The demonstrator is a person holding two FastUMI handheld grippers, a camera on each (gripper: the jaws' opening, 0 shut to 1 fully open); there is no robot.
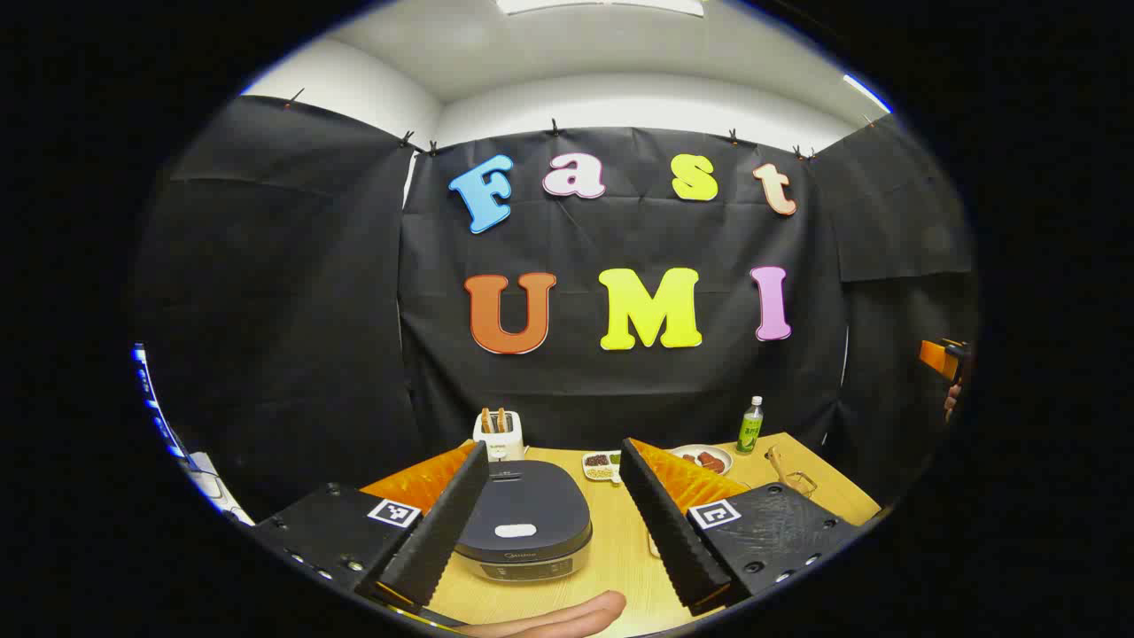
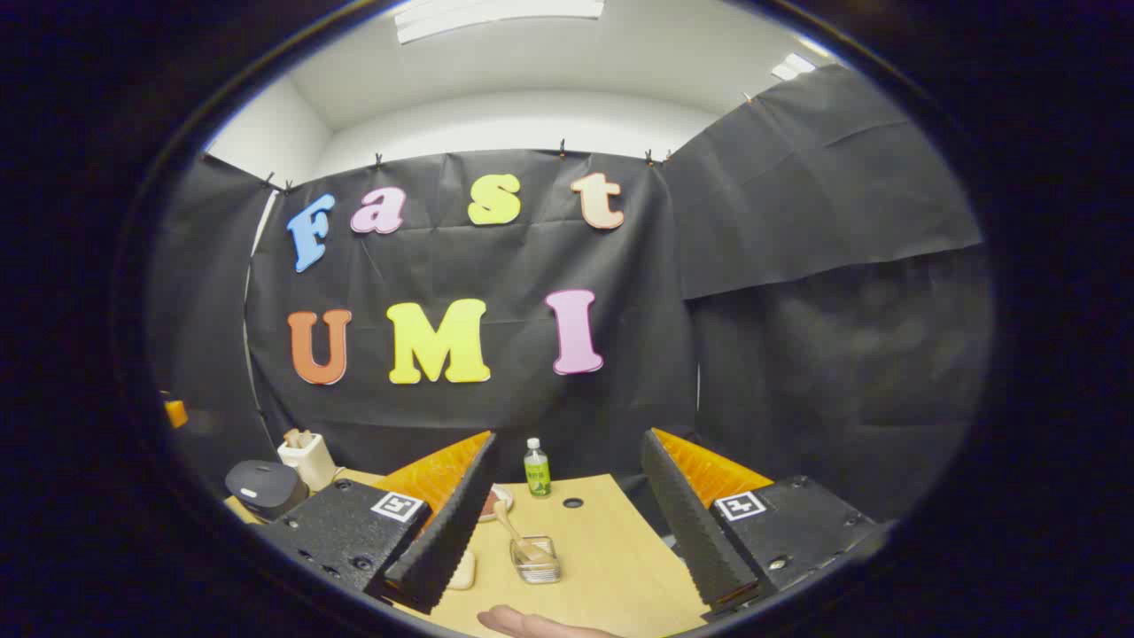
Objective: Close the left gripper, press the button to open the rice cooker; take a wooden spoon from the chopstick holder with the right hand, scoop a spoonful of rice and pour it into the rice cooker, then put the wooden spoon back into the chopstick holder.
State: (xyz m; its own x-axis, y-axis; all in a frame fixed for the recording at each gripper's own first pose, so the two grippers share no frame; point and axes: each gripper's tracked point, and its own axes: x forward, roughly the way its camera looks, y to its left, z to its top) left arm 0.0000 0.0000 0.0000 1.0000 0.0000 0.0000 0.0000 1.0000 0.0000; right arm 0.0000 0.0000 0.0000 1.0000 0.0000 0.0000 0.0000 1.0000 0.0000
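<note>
Rice cooker [image 1: 524,530], lid down, sits on the light wooden table [image 1: 620,549] in my black-curtained booth, straight ahead between the wide-spread fingers of my left gripper [image 1: 554,523]. My right gripper [image 2: 567,532] also gapes wide, holding nothing. I count one cooker, one green bottle [image 2: 536,468], one wooden spoon [image 2: 516,530] resting in one small clear holder [image 2: 535,560].

Recording booth, staged as kitchen: black cloth walls [image 1: 283,292] clipped up under a white ceiling [image 1: 602,53]; wooden surface [image 2: 611,558] carrying rice cooker [image 1: 524,523], toaster [image 1: 498,436], drink bottle [image 2: 536,468], food dishes [image 1: 704,458].
</note>
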